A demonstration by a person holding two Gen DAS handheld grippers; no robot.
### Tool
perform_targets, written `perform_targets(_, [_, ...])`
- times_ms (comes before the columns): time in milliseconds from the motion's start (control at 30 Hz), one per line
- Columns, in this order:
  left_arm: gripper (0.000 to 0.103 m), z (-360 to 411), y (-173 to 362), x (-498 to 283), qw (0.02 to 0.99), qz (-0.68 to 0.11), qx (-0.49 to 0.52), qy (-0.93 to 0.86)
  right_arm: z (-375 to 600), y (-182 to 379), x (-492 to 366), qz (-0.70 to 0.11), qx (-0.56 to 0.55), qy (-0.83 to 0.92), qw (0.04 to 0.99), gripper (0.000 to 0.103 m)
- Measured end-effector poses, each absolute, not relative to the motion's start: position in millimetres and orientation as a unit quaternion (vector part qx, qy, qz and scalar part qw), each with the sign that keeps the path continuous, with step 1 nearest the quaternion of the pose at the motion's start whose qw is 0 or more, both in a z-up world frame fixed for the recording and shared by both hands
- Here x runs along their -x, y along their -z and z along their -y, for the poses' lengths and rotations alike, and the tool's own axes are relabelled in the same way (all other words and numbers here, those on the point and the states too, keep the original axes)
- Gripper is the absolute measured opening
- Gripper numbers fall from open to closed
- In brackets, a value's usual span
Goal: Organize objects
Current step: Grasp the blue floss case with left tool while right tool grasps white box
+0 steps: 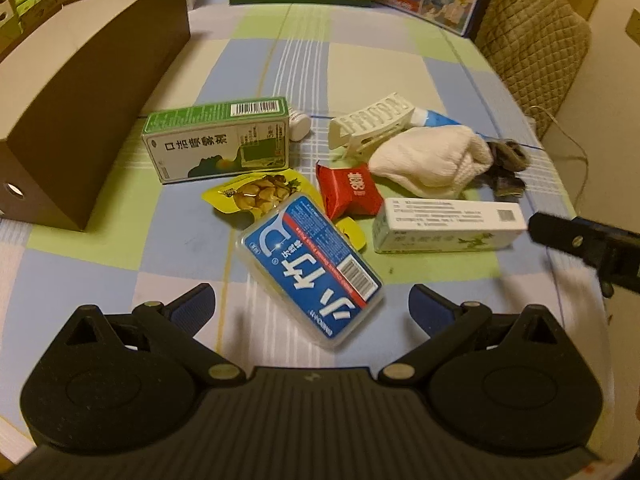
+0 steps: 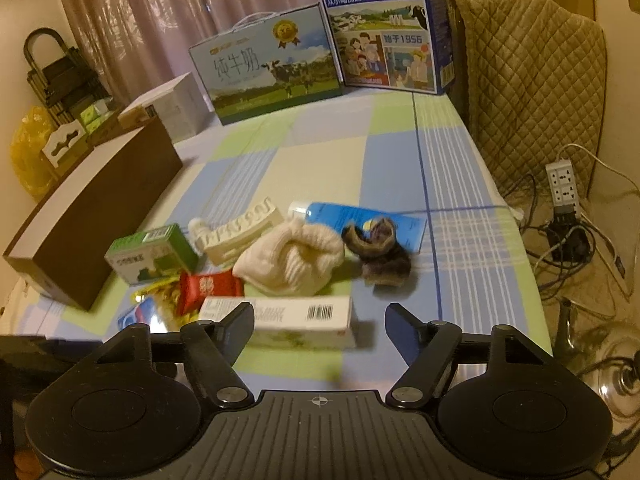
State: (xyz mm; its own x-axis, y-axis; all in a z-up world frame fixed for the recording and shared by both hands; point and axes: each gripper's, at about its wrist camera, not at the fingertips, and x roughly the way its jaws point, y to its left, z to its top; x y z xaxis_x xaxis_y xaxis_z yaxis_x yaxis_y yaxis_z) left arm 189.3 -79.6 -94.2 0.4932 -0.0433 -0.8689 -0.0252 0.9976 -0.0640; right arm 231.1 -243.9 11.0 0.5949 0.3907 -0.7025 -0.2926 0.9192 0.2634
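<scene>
A pile of small items lies on the checked tablecloth (image 1: 360, 60). My left gripper (image 1: 312, 300) is open, its jaws either side of the near end of a blue plastic case (image 1: 312, 264). Behind it lie a yellow snack packet (image 1: 256, 194), a red candy pack (image 1: 350, 194), a green medicine box (image 1: 218, 142), a white hair claw (image 1: 370, 124), a white sock (image 1: 430, 160) and a long white box (image 1: 448, 226). My right gripper (image 2: 320, 320) is open just before that long white box (image 2: 296, 320). A dark sock (image 2: 380, 250) and a blue tube (image 2: 360, 216) lie beyond.
A brown open box (image 1: 80, 100) stands at the left, also in the right wrist view (image 2: 92, 216). Two milk cartons (image 2: 272, 64) stand at the table's far edge. A quilted chair (image 2: 532, 92) and a power strip (image 2: 564, 184) with cables are on the right.
</scene>
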Motion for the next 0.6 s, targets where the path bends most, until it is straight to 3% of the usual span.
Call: perform_targets(600, [0.102, 66.0, 111.2, -213.2, 0.854, -0.516, 0.054, -0.035, 230.5, 16.1, -268.0, -0.42, -0.057, -0.234, 0.875, 0.067])
